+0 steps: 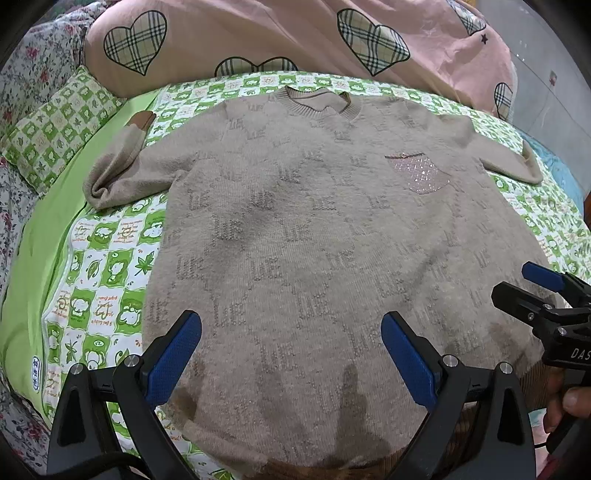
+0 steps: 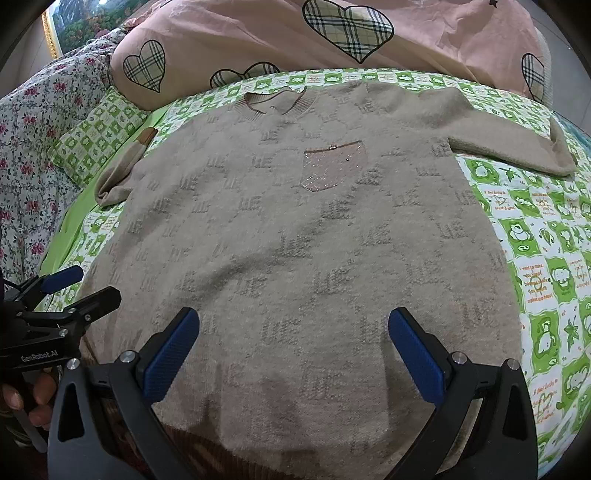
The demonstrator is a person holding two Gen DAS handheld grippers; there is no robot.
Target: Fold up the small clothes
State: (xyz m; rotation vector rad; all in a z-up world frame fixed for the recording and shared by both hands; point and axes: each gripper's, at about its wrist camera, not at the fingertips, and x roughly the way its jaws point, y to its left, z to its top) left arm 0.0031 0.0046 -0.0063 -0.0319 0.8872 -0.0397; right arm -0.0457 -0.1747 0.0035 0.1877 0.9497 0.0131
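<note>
A beige knitted sweater (image 1: 314,229) lies flat, front up, on the bed, collar far, hem near; it also shows in the right wrist view (image 2: 295,240). It has a sparkly pink chest pocket (image 1: 424,171). Its left sleeve (image 1: 114,173) is bunched and bent upward; its right sleeve (image 2: 517,147) lies out to the right. My left gripper (image 1: 291,350) is open and empty above the hem's left part. My right gripper (image 2: 293,347) is open and empty above the hem's right part. Each gripper shows at the edge of the other's view.
The sweater lies on a green-and-white checked sheet (image 2: 546,258). A pink duvet with plaid hearts (image 1: 295,33) lies behind the collar. A checked pillow (image 1: 55,129) and a floral cover (image 2: 33,147) lie at the left.
</note>
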